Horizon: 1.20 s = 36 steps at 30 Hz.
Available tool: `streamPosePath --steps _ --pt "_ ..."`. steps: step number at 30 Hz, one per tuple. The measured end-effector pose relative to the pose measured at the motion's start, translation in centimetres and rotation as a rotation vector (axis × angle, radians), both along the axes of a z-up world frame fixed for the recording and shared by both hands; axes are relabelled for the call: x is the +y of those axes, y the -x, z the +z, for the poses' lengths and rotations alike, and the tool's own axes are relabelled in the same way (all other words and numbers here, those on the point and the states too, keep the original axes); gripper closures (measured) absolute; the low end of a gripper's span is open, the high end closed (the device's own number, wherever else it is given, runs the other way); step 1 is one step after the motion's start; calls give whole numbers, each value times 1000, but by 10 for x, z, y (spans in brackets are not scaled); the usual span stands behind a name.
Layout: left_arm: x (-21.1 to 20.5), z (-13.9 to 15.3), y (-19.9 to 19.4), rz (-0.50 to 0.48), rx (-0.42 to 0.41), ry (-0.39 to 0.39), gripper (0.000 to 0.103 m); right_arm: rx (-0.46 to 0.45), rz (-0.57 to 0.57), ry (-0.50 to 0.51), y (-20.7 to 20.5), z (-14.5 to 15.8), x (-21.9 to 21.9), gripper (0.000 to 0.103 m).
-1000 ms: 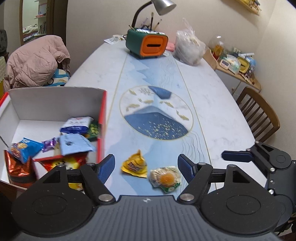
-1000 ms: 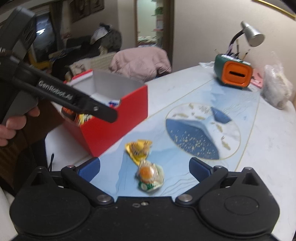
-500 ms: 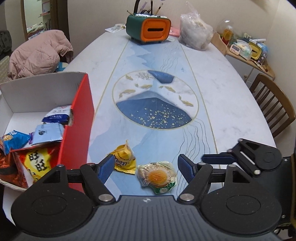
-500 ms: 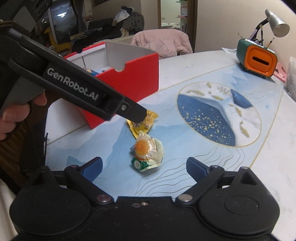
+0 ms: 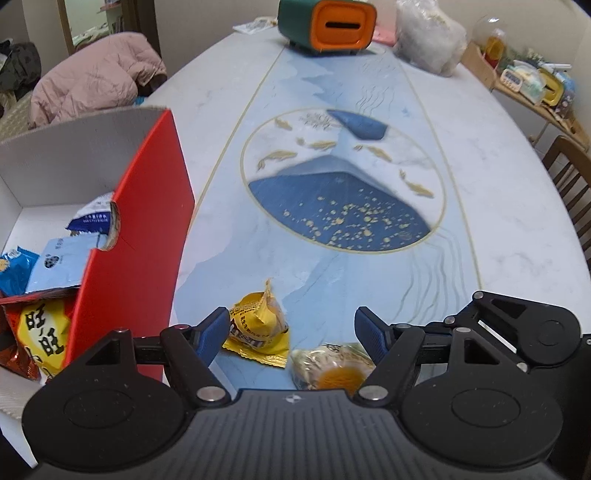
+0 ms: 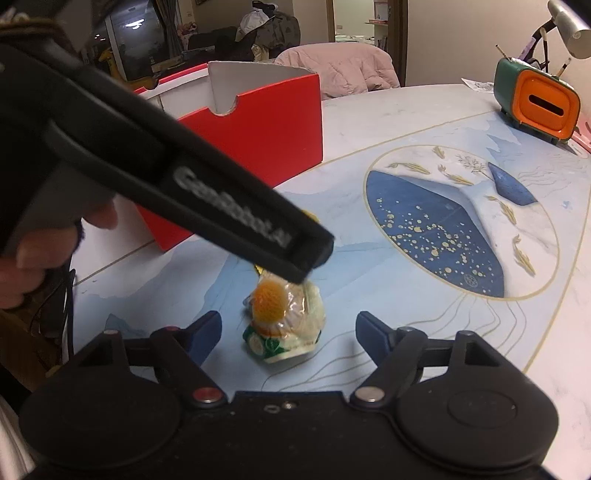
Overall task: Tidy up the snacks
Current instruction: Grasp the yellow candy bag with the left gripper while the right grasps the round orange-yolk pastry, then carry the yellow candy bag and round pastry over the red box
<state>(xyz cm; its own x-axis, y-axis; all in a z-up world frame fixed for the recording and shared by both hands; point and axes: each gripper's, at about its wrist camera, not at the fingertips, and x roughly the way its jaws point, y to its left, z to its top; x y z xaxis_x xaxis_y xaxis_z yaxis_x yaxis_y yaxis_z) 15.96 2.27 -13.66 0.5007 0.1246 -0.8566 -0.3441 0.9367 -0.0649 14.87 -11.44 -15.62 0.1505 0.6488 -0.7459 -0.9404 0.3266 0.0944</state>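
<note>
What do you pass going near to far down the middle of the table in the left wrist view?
Yellow candy packet → blue mountain circle design → green and orange box.

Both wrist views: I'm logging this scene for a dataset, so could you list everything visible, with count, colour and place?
yellow snack packet: 1, yellow, on the table between the left gripper's fingers
clear snack packet: 1, clear with orange centre and green base, on the table between the right gripper's fingers
box: 1, red outside and white inside, at the table's left edge
packets in the box: several, blue, red and yellow
table: 1, white marble look with a blue printed runner
tissue holder: 1, green and orange, far end
plastic bag: 1, clear, beside the holder
jacket: 1, pink, beyond the table
chair: 1, brown wood, right side
left gripper: black, blue pads, open
right gripper: black, blue pads, open
</note>
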Motion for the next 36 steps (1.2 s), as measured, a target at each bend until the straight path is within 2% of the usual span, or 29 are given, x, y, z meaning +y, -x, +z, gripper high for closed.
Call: streamPosePath --steps 5,12,16,18,22,29,36 --pt "7 -12 -7 20 35 -13 35 7 10 3 -3 -4 6 35" --pt "15 -23 -11 39 68 -17 35 1 17 12 -1 -6 9 51" --pt "14 -25 -13 41 70 -20 36 6 16 10 -1 -5 8 56" --pt "15 -26 -13 40 72 -11 41 5 12 10 0 -5 8 59" --pt "15 -28 -14 40 82 4 56 3 -5 10 1 -4 7 63" --pt "16 -26 -10 39 65 21 62 4 -64 8 4 -1 -1 70" --pt "16 -18 1 26 46 48 65 19 -161 -4 13 6 -18 70"
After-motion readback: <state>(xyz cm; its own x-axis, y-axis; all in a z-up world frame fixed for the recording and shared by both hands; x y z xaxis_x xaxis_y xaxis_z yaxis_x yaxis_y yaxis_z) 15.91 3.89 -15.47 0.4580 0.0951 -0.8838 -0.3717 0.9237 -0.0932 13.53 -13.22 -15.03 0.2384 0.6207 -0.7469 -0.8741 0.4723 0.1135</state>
